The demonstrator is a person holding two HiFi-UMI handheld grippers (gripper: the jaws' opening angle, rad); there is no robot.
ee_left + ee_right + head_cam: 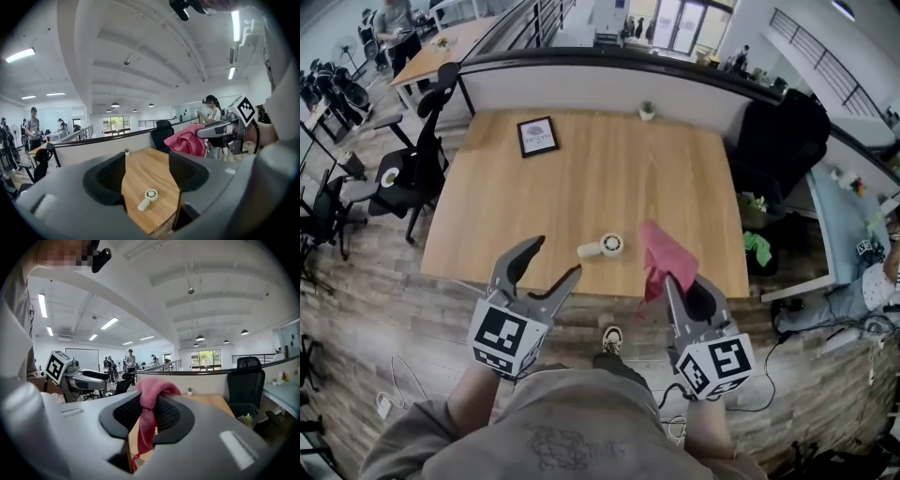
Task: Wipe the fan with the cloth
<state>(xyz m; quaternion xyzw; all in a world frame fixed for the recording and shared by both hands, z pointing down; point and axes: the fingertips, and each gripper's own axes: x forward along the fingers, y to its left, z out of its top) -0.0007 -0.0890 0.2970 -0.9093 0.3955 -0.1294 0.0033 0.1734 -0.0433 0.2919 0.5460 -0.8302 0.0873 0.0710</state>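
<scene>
A small white hand fan (603, 247) lies flat on the wooden table (581, 178) near its front edge; the left gripper view shows the fan (148, 198) between the jaws, well ahead. My left gripper (555, 258) hangs open before the table's front edge, left of the fan, nothing in it. My right gripper (677, 281) is shut on a pink cloth (664, 255) that stands up above its jaws, right of the fan. In the right gripper view the cloth (149, 411) hangs pinched between the pads.
A framed card (537, 135) and a small potted plant (648, 111) stand at the table's far side. Black office chairs (411, 169) are at the left, another chair (783, 141) and clutter at the right. People stand far off in the room.
</scene>
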